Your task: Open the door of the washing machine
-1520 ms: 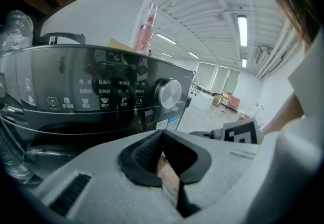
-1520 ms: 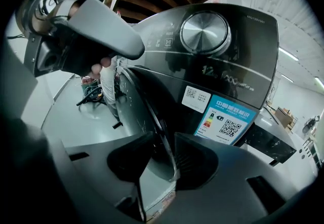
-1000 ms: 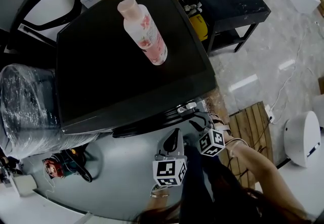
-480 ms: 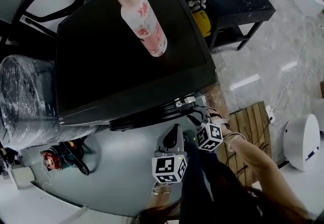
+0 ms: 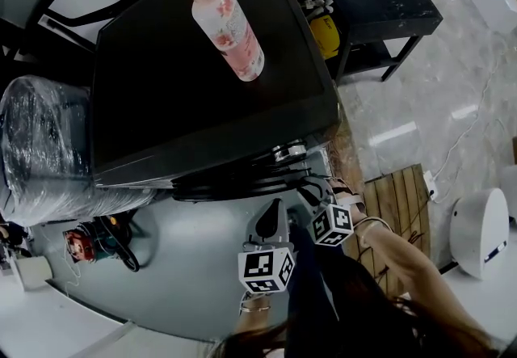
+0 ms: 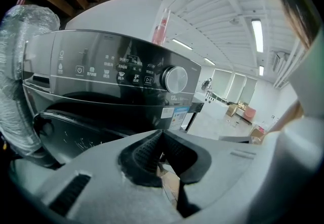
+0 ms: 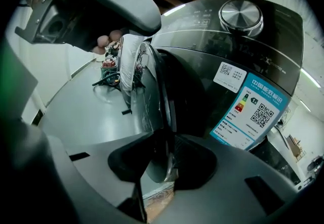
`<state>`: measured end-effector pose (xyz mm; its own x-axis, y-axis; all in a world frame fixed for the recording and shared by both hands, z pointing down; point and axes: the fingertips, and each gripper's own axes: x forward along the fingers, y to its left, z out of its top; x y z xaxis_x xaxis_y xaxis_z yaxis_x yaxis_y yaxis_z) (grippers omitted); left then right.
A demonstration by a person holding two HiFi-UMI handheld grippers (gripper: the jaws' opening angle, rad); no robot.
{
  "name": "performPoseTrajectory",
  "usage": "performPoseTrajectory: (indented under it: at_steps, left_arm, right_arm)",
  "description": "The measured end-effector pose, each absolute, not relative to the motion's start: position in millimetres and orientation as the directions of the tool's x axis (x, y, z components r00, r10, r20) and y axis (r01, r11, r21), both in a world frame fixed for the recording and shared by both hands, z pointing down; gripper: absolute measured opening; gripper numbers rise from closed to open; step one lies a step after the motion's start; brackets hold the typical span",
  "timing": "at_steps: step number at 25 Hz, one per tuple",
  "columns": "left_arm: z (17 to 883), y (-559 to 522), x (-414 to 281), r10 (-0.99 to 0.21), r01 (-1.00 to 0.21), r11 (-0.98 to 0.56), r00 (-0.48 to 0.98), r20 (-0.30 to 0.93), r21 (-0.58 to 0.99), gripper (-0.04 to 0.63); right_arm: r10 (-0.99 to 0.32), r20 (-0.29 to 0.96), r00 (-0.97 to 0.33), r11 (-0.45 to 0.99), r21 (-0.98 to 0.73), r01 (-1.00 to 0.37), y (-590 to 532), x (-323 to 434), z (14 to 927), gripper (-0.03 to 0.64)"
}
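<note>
A: Start on the left. What is the left gripper (image 6: 162, 134) doing?

B: Not much. Its jaws are pressed together with nothing between them. It hangs a little back from the washing machine (image 5: 202, 90), with the control panel (image 6: 116, 69) above its tips and the door (image 6: 76, 134) ahead and to their left.

A: And the right gripper (image 7: 162, 153)?

B: That's where the change is. Over the last second its jaws have been closing, and the door's free rim now stands right between them. Both pads look to be against it, so I read it as a pinch on the rim.

A: Has the door itself moved?

B: Slightly, I think. In the head view a bit more of its curve shows below the machine's front lip than a second ago, though the head shifted too. In the right gripper view the door runs away from the tips edge-on. There is a dark gap on its right, between it and the machine's front, and the energy label (image 7: 253, 112) sits further right, beyond that gap.

A: So the latch is off?

B: Probably. The door is ajar, but far from wide open. The grip looks just made, so what's left is to swing the rim outward in an arc. A pinch on a thin rounded rim could slip if pulled straight.
</note>
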<state>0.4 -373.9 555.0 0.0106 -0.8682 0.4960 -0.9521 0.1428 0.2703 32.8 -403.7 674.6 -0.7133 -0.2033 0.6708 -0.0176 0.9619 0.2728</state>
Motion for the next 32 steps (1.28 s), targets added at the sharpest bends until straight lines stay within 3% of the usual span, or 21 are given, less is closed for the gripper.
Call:
performPoseTrajectory:
  at_steps: [17, 32]
  left_arm:
    - [543.9, -334.9, -9.0, -0.861, -0.953, 0.166, -0.015, 0.508, 0.254, 0.015]
    - [534.7, -295.3, -22.6, -0.856, -0.965, -0.018, 0.15, 0.494, 0.262, 0.015]
  right_arm:
    - [-0.236, 0.673, -0.701, 0.964, 0.255, -0.079, -368.4, 47.3, 678.2, 0.1]
    - [-0.382, 0.697, -0.607, 0.924, 0.305, -0.231, -340.3, 54.9, 682.6, 0.114]
